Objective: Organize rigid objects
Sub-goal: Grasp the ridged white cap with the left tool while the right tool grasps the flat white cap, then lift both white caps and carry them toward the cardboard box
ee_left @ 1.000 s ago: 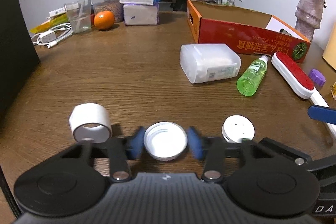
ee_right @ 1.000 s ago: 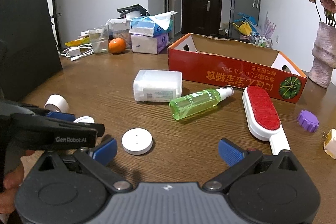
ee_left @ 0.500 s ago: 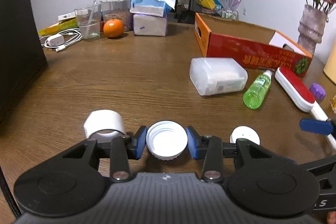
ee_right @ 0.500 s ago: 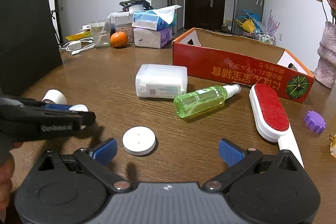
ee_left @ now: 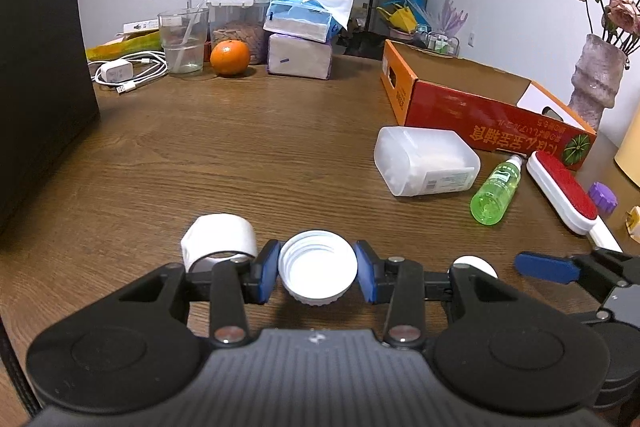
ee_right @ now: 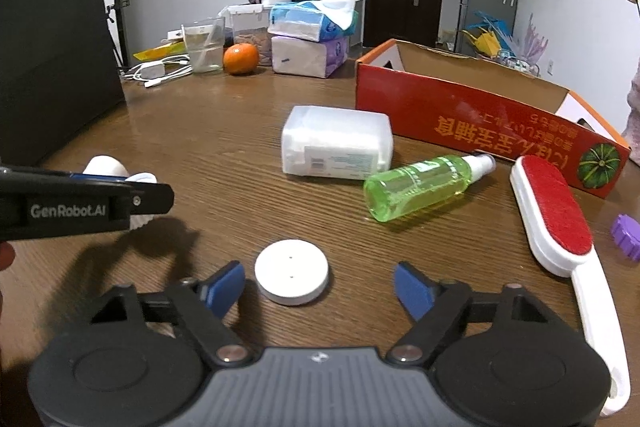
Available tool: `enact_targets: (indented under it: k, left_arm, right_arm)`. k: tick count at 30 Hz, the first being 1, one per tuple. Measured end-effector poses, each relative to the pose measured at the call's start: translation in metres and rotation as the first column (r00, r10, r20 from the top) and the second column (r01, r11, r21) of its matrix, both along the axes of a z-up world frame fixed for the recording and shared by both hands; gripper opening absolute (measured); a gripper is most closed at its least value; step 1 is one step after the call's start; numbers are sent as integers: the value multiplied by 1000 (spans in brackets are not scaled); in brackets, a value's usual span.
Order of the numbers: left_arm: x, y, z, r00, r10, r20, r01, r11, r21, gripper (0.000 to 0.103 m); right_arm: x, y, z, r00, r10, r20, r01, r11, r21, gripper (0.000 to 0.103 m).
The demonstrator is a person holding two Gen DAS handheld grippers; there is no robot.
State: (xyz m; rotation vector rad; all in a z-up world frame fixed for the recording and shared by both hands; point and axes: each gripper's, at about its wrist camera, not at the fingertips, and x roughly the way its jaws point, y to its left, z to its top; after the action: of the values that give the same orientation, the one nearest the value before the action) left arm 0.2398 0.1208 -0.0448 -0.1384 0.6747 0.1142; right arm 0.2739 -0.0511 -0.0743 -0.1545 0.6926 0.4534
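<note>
White threaded cap [ee_left: 317, 269] pinched in left gripper [ee_left: 317, 271] fingers; only right view: right gripper [ee_right: 320, 287] fingers closing, apart around white disc [ee_right: 292, 277].

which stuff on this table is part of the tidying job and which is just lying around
In the job:
- white screw cap, gripped by the left gripper
- white round disc, between the closing fingers of the right gripper, not yet pinched
- white tape roll
- green spray bottle
- lint brush
- red cardboard box

Lying about:
- orange
- tissue packs
- charger cable
</note>
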Motion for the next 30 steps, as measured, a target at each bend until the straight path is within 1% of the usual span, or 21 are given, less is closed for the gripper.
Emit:
enact_targets:
  k: [1, 2, 3, 4, 5, 6, 20, 24, 30]
  left_arm:
    - [0, 0, 0, 1000, -1, 1, 1, 1000, 1, 41]
    - [-1, -1, 0, 1000, -1, 1, 1, 1000, 4, 41]
    - [0, -1, 0, 1000, -2, 1, 2, 1000, 6, 41]
    - [0, -1, 0, 1000, -2, 0, 2, 1000, 6, 41]
    - [-1, -1, 0, 1000, -2, 1, 2, 1000, 6, 41]
    - [-1, -1, -1, 1000, -1, 1, 1, 1000, 6, 41]
    - [-2, -2, 1, 1000, 7, 5, -7, 1000, 19, 41]
    - [-3, -5, 4, 1000, 12, 10, -12, 999, 33, 41]
    - [-4, -13, 9, 1000, 3, 14, -4, 1000, 22, 41]
  right_arm:
    - [0, 1, 0, 1000, 3, -1, -3, 1000, 0, 71]
    - [0, 2, 0, 1000, 6, 0, -6, 1000, 7, 70]
    - [0, 2, 0, 1000, 7, 2, -7, 1000, 10, 65]
    - [0, 2, 0, 1000, 8, 5, -8, 1000, 12, 58]
    - [-1, 1, 1, 1000, 14, 7, -14, 1000, 19, 53]
    - [-2, 1, 1, 1000, 19, 11, -19, 999, 25, 39]
    - [-5, -1, 3, 999, 7, 33, -8, 999, 33, 38]
    - [-9, -4, 9, 999, 7, 54, -9, 999, 37, 38]
    - [-14, -13, 20, 996, 3, 90, -7, 999, 45, 38]
